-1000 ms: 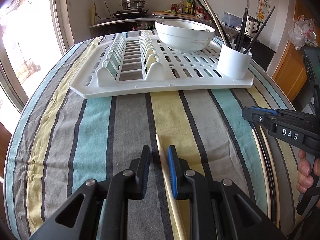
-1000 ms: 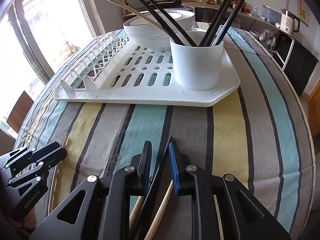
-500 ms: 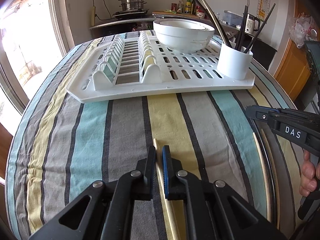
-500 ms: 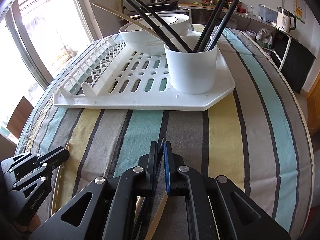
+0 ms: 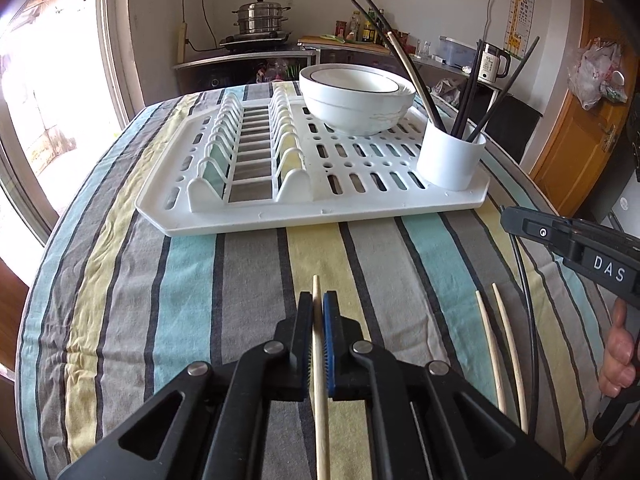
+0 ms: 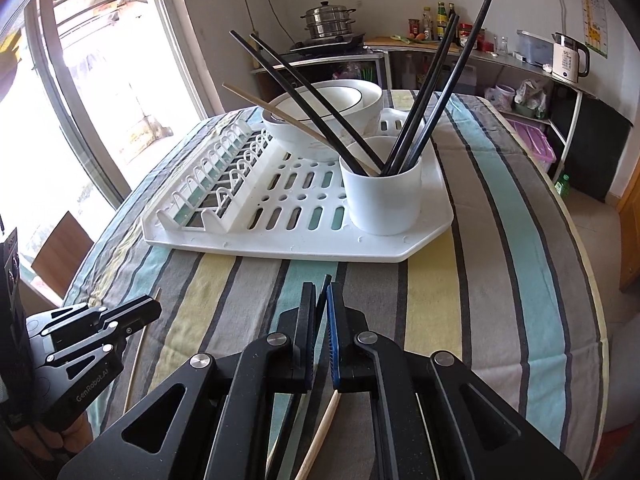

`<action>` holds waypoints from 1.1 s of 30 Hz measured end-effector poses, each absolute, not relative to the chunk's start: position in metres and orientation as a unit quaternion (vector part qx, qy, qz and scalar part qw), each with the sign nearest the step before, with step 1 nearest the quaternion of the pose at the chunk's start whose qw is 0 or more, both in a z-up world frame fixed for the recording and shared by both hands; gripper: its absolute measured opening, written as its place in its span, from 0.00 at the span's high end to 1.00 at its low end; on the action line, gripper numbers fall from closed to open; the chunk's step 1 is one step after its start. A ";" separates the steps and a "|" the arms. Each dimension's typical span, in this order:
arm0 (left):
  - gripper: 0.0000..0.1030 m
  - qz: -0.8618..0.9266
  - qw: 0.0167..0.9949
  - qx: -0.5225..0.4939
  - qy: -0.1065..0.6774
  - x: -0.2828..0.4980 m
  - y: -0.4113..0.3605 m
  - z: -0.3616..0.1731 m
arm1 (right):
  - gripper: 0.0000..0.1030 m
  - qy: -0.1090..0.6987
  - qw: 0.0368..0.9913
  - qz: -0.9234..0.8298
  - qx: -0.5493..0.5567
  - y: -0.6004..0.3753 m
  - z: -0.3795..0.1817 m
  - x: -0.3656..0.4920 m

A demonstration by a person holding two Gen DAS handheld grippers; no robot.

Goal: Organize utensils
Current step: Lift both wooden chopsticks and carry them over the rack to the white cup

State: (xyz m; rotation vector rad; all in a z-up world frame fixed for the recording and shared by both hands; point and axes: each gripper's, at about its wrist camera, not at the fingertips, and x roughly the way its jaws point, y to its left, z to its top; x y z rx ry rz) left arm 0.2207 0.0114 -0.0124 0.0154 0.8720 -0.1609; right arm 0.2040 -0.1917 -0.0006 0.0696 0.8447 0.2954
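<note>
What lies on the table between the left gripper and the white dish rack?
In the left wrist view, only bare striped tablecloth lies between the left gripper, shut on a wooden chopstick, and the white dish rack.

Behind your work area you have a striped tablecloth (image 5: 160,288) in teal, yellow and grey bands spread over the round top. Past its far edge a steel steamer pot (image 5: 261,20) sits on a stove, and you can see a row of sauce bottles (image 5: 362,30) on the kitchen counter (image 6: 420,46) beside it. An electric kettle (image 6: 568,58) stands farther to your right on the same counter. A tall bright window (image 6: 100,92) fills your left side. On your far right a plastic bag (image 5: 596,80) hangs on an orange wooden door (image 5: 576,148), and a giraffe poster (image 5: 520,20) is pinned to the wall.
</note>
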 end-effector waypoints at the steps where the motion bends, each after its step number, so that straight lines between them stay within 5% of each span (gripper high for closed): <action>1: 0.95 -0.080 0.905 0.004 0.418 0.220 0.012 -0.007 | 0.95 0.404 0.903 0.145 0.034 -0.192 0.003 0.202; 16: 0.95 -0.105 0.936 -0.022 0.336 0.187 0.024 0.068 | 0.96 0.307 0.934 0.177 0.043 -0.204 0.074 0.151; 33: 0.95 -0.114 0.947 -0.030 0.299 0.139 0.032 0.092 | 0.96 0.255 0.946 0.199 0.031 -0.213 0.096 0.102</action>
